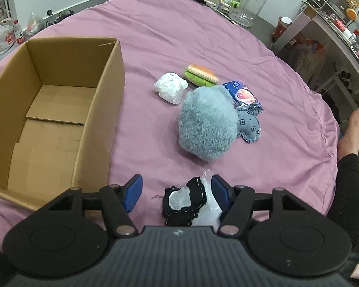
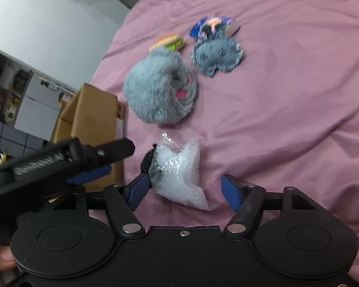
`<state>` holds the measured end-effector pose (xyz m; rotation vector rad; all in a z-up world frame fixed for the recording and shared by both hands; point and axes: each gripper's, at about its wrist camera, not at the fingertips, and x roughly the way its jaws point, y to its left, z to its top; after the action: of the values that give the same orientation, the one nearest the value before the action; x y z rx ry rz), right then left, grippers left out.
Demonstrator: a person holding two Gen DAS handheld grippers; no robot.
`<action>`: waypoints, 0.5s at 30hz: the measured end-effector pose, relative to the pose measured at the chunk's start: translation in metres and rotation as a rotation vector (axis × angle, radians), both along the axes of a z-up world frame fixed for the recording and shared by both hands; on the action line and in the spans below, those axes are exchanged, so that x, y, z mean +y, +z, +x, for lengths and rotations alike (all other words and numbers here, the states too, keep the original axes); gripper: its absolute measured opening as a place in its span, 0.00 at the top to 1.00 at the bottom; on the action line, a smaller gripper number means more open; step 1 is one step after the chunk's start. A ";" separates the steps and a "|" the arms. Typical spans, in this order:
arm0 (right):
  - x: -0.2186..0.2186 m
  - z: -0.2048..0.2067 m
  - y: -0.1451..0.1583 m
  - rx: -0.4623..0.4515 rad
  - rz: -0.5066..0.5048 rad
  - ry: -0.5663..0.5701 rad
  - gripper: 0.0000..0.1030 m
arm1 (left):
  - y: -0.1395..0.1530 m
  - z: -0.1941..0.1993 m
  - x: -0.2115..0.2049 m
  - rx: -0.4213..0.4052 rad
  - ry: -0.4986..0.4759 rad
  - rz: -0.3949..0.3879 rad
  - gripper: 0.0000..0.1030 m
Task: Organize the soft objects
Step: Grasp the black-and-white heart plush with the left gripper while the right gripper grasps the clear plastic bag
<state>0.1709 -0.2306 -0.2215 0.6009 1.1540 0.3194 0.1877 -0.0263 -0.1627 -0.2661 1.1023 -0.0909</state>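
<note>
Left hand-held gripper [image 1: 177,196] and right hand-held gripper [image 2: 186,190] both spread apart, cardboard box [image 1: 88,110] wall beside left, pink bedspread [image 2: 287,95] free rightward

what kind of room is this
Most likely a lived-in bedroom: the soft items and cardboard box sit on a bed with a pink sheet, and a cluttered shelf unit stands alongside.

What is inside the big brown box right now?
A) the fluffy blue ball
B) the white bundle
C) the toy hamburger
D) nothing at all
D: the left wrist view shows the cardboard box with only its bare bottom flaps inside, while the fluffy blue ball, the toy hamburger and the white bundle all lie on the pink bedspread beside it.
</note>
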 end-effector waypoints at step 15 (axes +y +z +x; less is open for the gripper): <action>-0.035 -0.014 0.017 -0.045 -0.109 -0.127 0.75 | -0.030 0.008 -0.022 0.065 -0.037 0.049 0.39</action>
<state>0.1572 -0.2652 -0.2047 0.5656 1.0781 0.1601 0.1960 -0.0485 -0.1930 -0.2056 1.1731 -0.0882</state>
